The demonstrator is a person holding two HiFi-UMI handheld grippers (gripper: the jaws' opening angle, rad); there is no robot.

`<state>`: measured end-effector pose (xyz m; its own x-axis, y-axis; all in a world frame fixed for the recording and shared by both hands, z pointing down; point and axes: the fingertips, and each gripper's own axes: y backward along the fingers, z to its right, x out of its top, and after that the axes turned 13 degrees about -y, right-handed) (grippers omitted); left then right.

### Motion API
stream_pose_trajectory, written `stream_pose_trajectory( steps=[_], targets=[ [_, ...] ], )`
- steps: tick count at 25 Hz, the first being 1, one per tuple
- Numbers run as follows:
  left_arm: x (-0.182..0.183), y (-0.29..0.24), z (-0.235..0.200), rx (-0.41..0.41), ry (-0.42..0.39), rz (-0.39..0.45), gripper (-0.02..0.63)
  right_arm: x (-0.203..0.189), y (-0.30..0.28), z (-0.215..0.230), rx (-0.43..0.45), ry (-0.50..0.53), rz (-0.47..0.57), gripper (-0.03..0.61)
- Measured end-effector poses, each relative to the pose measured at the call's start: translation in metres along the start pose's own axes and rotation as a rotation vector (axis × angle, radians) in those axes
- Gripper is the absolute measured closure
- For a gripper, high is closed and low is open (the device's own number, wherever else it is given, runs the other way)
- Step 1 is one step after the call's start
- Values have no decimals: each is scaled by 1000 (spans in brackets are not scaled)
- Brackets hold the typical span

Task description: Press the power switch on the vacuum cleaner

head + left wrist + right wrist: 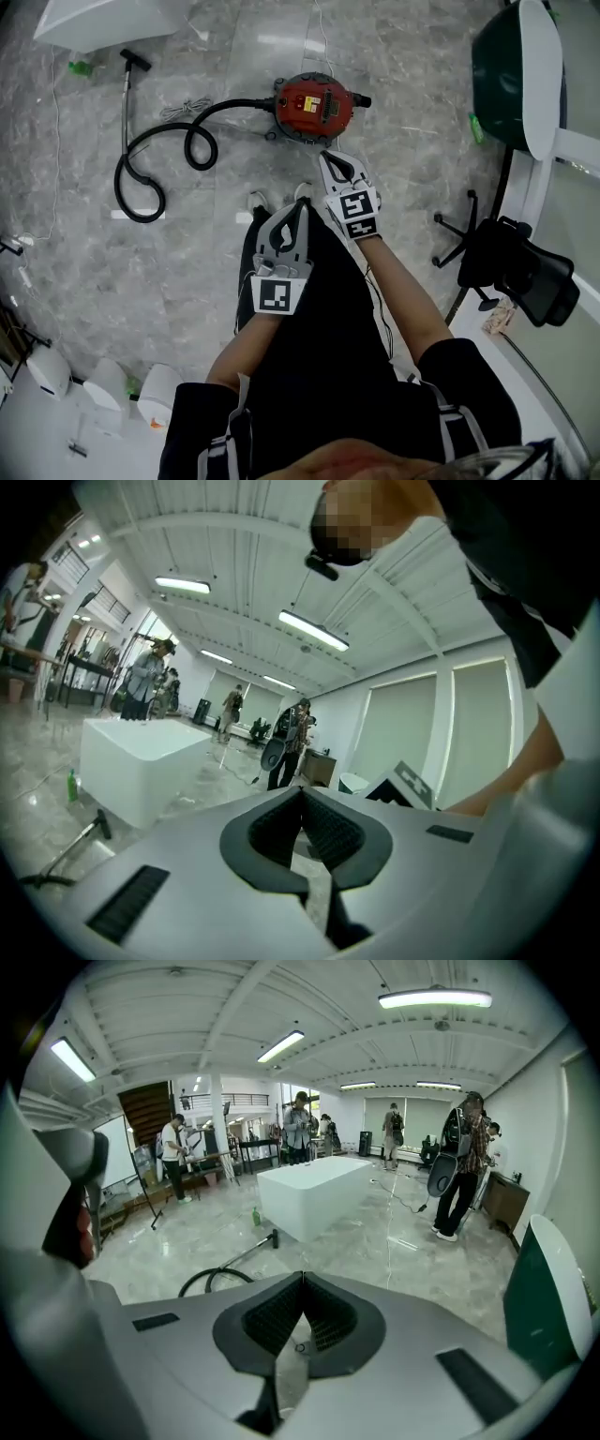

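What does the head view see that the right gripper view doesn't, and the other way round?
Only the head view shows the red vacuum and a black chair. Only the right gripper view shows people standing around and the ceiling lights. Both show the black hose, the white block and the little green bottle on the floor.

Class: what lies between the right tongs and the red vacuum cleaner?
Nothing but a narrow strip of bare grey floor, seen in the head view, separates the right tongs from the vacuum cleaner.
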<state>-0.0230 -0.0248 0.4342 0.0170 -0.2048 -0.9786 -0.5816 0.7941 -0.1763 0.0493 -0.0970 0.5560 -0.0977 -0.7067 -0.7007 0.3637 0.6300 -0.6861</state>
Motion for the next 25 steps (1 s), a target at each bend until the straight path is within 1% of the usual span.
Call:
stream_pose_trajectory(
  steps=[2,3,5,8,11,12,15,16,19,22,25],
  targets=[
    [-1,-12,11,-35,-71,4,595,-1,-12,20,-2,3,-7,563],
    [-3,-18,13,-39,-71,3,595,-2,-20,29,-1,-3,-8,563],
    [-12,-25,14,-31,-28,-9,595,-7,-37,42,5,5,-18,563],
    [-32,-25,13,-24,15,-35,595,-20,-65,52,17,68,-47,563],
    [-52,-29,11,-6,38,-50,595,-39,-89,55,54,111,-87,563],
    [-57,-32,10,5,31,-51,595,-46,-96,57,69,117,-103,563],
    [-61,-40,6,38,-57,-43,595,-66,-116,63,104,169,-145,563],
    [-63,-43,4,42,-67,-43,595,-71,-123,66,113,187,-158,563],
    [-81,-53,-3,52,-36,-74,595,-83,-145,78,119,212,-185,563],
    [-98,-61,-7,68,-59,-105,595,-88,-166,90,112,262,-192,563],
    [-115,-68,-15,92,-23,-125,595,-93,-189,99,123,280,-212,563]
  ],
)
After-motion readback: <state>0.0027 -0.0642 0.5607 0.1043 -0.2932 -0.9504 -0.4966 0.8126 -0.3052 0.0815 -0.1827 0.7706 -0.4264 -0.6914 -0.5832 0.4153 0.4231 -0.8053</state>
